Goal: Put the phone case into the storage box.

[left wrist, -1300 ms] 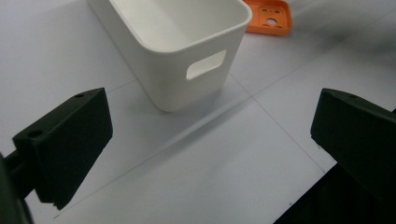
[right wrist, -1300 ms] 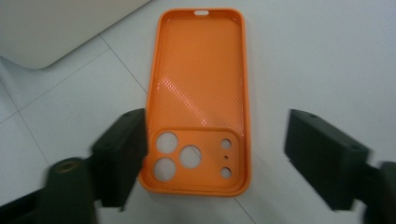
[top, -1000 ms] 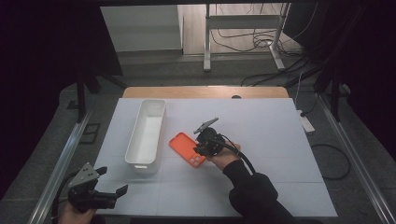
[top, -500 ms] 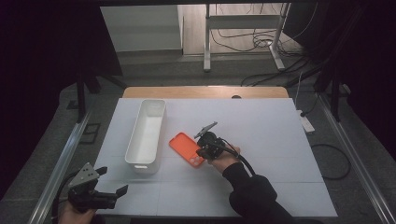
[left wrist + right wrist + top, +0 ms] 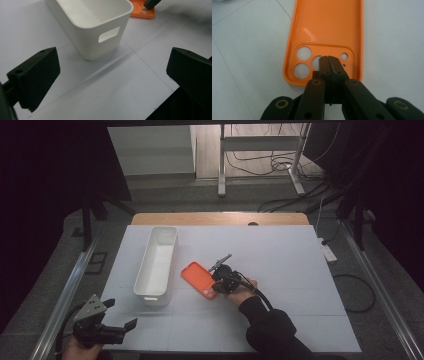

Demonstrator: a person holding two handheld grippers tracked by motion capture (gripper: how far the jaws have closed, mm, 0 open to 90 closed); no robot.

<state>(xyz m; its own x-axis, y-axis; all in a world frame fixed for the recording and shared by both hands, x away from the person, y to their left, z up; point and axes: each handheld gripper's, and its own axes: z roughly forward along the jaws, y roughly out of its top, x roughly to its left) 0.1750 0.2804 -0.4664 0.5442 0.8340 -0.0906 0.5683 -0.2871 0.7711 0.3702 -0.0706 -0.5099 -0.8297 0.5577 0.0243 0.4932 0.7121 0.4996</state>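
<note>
An orange phone case (image 5: pixel 196 276) lies inside-up on the white table, just right of a long white bin (image 5: pixel 145 295). My right gripper (image 5: pixel 214 281) is at the case's near right end. In the right gripper view its jaws (image 5: pixel 328 61) are shut, pads pressed together, tips over the camera cut-outs of the case (image 5: pixel 329 25). I see nothing between them. My left gripper (image 5: pixel 121 314) hovers at the table's near left corner. Its black jaws (image 5: pixel 113 72) stand wide open and empty, pointing at the bin's end wall (image 5: pixel 100 42).
The table (image 5: pixel 280 250) is a white sheet with faint grid lines and a wooden strip along the far edge. A metal rail (image 5: pixel 65 295) runs beside its left side. Cables and a stand's legs lie on the floor beyond.
My right gripper has shifted slightly lower onto the case's near end. The case, the bin and my left gripper have stayed where they were.
</note>
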